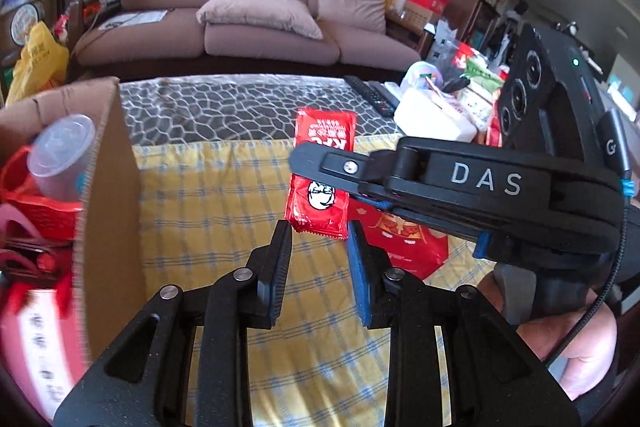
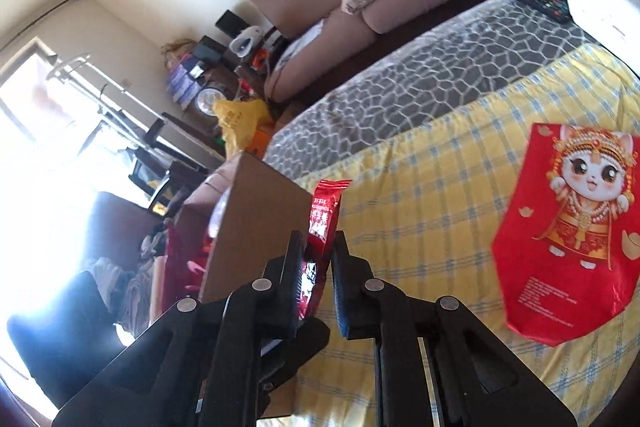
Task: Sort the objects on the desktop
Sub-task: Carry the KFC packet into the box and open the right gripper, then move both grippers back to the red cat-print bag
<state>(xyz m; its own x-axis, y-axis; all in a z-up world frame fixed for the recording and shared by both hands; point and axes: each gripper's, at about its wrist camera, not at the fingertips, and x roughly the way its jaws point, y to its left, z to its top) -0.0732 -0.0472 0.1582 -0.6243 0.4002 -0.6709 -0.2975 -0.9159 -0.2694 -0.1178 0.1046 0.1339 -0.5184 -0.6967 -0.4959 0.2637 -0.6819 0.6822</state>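
Hidden: right gripper (image 2: 318,247) covers sachet's middle | Sachet (image 1: 320,167): clamped between right gripper's nearly closed jaws, at 12 o'clock from left gripper (image 1: 320,241) | Left gripper: narrowly parted, holding nothing | Cardboard box (image 1: 108,187): 9 o'clock

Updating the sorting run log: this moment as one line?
right gripper: shut on sauce packet | left gripper: open | cat pouch: on checked cloth

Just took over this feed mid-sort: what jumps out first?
A red KFC sauce packet is pinched in the right tool, raised over the yellow checked cloth. A red cat-print envelope lies on the cloth to its right; an open cardboard box stands left.
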